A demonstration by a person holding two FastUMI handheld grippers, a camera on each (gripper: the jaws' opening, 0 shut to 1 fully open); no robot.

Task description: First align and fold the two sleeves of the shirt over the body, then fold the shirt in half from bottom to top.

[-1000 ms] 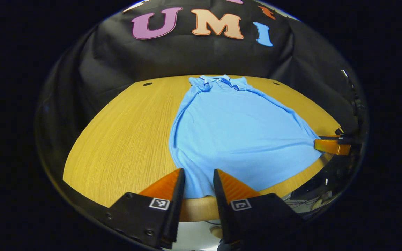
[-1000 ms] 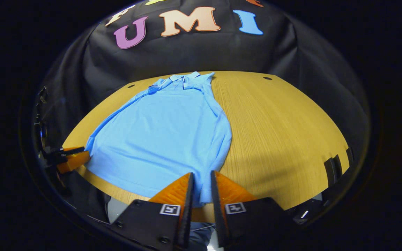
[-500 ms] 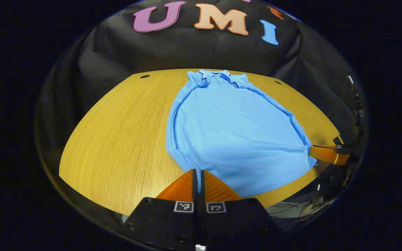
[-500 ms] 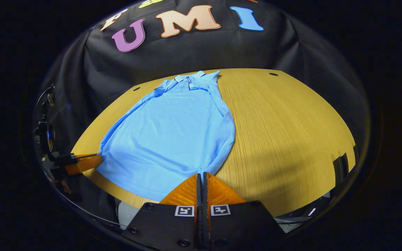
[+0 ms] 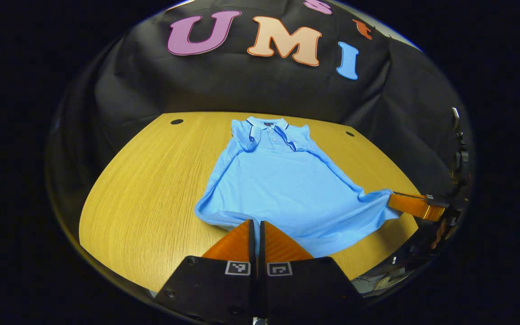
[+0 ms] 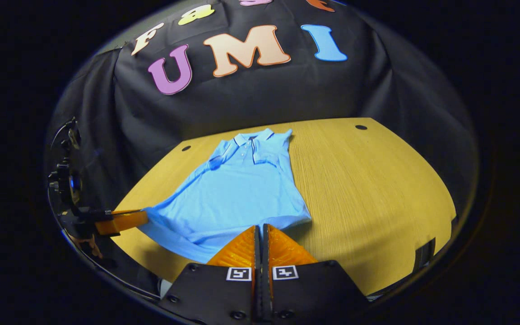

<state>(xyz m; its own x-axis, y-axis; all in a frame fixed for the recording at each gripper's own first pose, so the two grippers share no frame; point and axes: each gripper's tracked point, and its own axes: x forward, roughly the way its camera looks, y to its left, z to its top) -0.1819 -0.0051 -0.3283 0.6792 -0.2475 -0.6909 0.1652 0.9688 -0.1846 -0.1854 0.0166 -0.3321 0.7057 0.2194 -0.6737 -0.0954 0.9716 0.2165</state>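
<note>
left claw (image 5: 255,222) we see clamped on shirt (image 5: 278,189) hem | right claw (image 6: 261,226) clamped on hem too | hem corners hidden between fingers | table (image 5: 151,180) beneath

- Polo shirt (image 5: 282,189): lt blue knit cloth, matt, fine pique-like texture; soft rumples along hem at 6 o'clock in the left gripper view.
- Collar (image 5: 266,128): same cloth w/ darker trim edge.
- Table (image 5: 151,180): wood or wood-look top, fine straight grain, smooth, low satin sheen; small dark round holes near far edge at 11 and 1 o'clock.
- Booth wall (image 6: 251,99): black cloth, matt, creased and draped.
- Left gripper (image 5: 255,232): fingers ribbed, plastic-looking, slight gloss; body matt, hard, w/ screw heads and printed square tags.
- Right gripper (image 6: 261,239): same ribbed finish, matt body.
</note>
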